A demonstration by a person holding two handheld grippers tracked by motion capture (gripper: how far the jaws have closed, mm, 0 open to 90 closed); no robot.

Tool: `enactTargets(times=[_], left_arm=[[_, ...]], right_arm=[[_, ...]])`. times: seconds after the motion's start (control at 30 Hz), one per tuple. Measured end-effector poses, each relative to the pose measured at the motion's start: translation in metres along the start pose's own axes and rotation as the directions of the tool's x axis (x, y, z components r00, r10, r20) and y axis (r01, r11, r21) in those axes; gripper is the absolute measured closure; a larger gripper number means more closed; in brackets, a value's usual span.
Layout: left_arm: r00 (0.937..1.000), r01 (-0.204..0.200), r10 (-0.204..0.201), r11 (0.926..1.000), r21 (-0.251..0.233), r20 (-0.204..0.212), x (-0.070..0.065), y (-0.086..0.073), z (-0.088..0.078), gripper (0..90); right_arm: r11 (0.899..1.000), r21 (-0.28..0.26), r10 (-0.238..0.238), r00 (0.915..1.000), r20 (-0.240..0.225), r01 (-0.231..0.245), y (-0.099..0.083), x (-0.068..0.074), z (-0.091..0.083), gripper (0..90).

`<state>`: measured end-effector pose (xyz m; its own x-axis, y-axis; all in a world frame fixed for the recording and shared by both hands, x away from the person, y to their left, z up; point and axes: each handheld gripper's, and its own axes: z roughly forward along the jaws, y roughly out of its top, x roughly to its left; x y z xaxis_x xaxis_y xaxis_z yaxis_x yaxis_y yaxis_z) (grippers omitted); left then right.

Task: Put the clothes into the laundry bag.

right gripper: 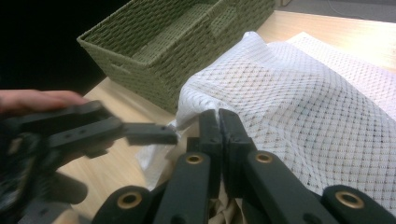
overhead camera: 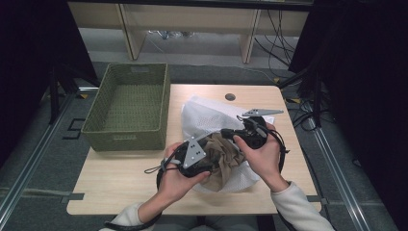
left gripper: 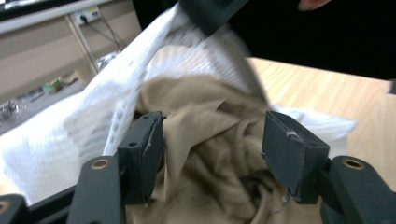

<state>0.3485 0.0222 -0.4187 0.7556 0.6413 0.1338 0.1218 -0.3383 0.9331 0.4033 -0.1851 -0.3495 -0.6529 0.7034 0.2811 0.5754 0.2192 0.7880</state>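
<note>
A white mesh bag (overhead camera: 202, 113) lies on the wooden table (overhead camera: 120, 183) with a tan cloth (overhead camera: 223, 156) bunched in its mouth. My right gripper (overhead camera: 230, 132) is shut on the bag's rim and holds it up; in the right gripper view its jaws (right gripper: 218, 116) pinch the mesh (right gripper: 303, 107). My left gripper (overhead camera: 209, 147) is at the bag's mouth. In the left gripper view it (left gripper: 212, 137) stands open, with the tan cloth (left gripper: 201, 105) between and beyond the pads, and the pads do not press on it. The mesh (left gripper: 93, 116) drapes to the left.
A green woven basket (overhead camera: 127, 139) stands at the table's back left, with nothing in it; its wall (right gripper: 177, 51) is close to the bag. The left gripper's fingers (right gripper: 140, 132) reach in just left of my right jaws. Bare tabletop lies in front of the basket.
</note>
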Motion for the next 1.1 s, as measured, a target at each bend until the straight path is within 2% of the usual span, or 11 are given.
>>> enactTargets(times=[0.13, 0.23, 0.27, 0.3, 0.37, 0.4, 0.53, 0.77, 0.87, 0.93, 1.1], left_arm=[[0.9990, -0.042, 0.042, 0.9991, 0.000, 0.017, -0.009, 0.002, -0.003, 34.8], [0.9919, -0.126, 0.126, 0.9919, 0.015, 0.010, -0.011, 0.000, 0.002, 29.8], [0.9940, -0.098, 0.095, 0.9930, 0.065, 0.054, -0.023, -0.010, 0.008, 28.9], [0.9848, -0.162, 0.155, 0.9825, 0.091, 0.078, -0.022, -0.013, 0.013, 27.3], [0.9908, -0.115, 0.105, 0.9856, 0.124, 0.085, -0.028, -0.020, 0.017, 24.6], [0.9881, -0.140, 0.126, 0.9734, 0.181, 0.088, -0.029, -0.030, 0.028, 24.7], [0.9788, -0.204, 0.193, 0.9501, 0.236, 0.068, -0.028, -0.045, 0.045, 39.2], [0.9840, -0.178, 0.170, 0.9559, 0.234, 0.052, -0.017, -0.043, 0.062, 83.6], [0.9947, -0.102, 0.103, 0.9806, 0.168, 0.003, -0.011, -0.035, 0.069, 88.0], [0.9911, -0.132, 0.133, 0.9749, 0.179, 0.010, -0.005, -0.028, 0.068, 88.4], [0.9933, -0.101, 0.106, 0.9899, 0.099, -0.046, 0.007, -0.007, 0.066, 88.6]], right_arm=[[1.000, 0.003, 0.013, 0.9999, 0.000, -0.013, 0.000, 0.001, 0.000, 90.0], [1.000, 0.001, 0.001, 1.0000, -0.002, -0.001, 0.000, 0.000, 0.000, 90.0], [1.000, 0.001, 0.000, 1.0000, -0.003, 0.000, 0.000, 0.000, 0.000, 90.0], [1.000, 0.003, -0.001, 1.0000, -0.002, 0.001, 0.000, 0.000, 0.000, 89.9], [1.000, 0.003, 0.000, 1.0000, -0.003, 0.000, 0.000, 0.001, 0.000, 89.9], [1.000, 0.003, -0.002, 1.0000, -0.003, 0.002, 0.000, 0.001, 0.000, 89.9], [1.000, 0.007, 0.006, 1.0000, -0.001, -0.006, -0.001, 0.001, 0.001, 90.0], [1.000, 0.012, -0.009, 1.0000, -0.005, 0.009, 0.000, 0.003, 0.000, 90.0], [1.000, -0.001, 0.011, 0.9994, -0.033, -0.011, 0.000, 0.010, -0.002, 90.0], [1.000, -0.012, -0.013, 0.9992, -0.039, 0.012, 0.002, 0.012, -0.005, 90.0], [0.998, -0.064, -0.028, 0.9976, -0.063, 0.024, 0.006, 0.020, -0.015, 90.0]])
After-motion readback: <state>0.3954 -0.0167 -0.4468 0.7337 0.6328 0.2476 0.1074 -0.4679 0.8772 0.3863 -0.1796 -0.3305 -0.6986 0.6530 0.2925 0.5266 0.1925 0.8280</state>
